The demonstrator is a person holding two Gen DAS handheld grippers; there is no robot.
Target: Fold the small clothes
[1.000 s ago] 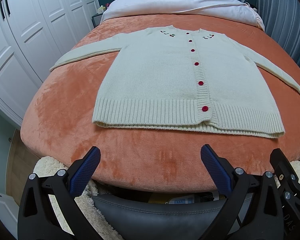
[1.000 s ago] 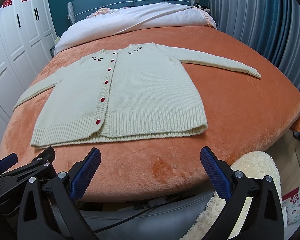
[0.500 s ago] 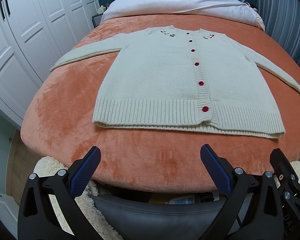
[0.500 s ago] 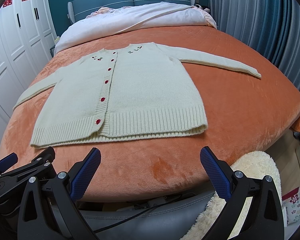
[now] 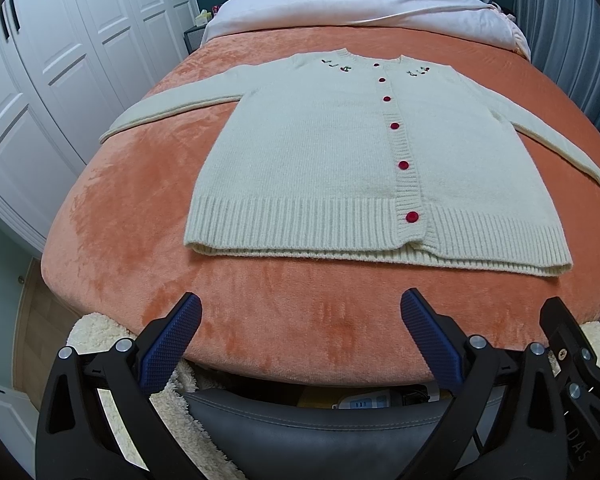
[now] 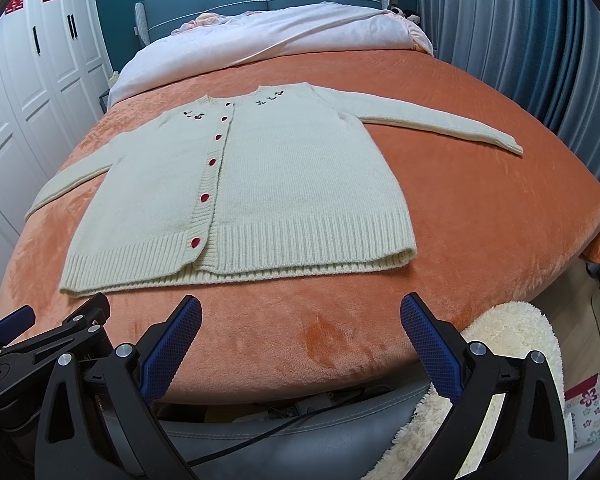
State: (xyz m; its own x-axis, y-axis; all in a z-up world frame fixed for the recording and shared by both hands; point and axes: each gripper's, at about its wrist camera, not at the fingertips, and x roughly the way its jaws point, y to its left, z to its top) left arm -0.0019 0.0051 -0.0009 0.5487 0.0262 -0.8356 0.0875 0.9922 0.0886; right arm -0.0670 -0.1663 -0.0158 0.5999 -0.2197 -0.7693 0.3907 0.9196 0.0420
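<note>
A cream knitted cardigan (image 5: 332, 160) lay flat and buttoned on the orange bedspread (image 5: 132, 208), its ribbed hem toward the foot of the bed and its neckline toward the white duvet (image 5: 360, 4) at the head. Both sleeves stretched outward from the cardigan's shoulders, and a row of red buttons (image 5: 403, 165) ran down its front. The left gripper (image 5: 300, 312) hovered short of the cardigan's hem, over the bedspread's near edge, its jaws spread wide and holding nothing. The right gripper (image 6: 300, 312) hung likewise before the hem, jaws spread and empty, clear of the knit. White wardrobe doors (image 5: 40, 92) stood beyond the cardigan's left sleeve, and a fluffy cream rug (image 6: 508, 344) lay below the bed's foot.
</note>
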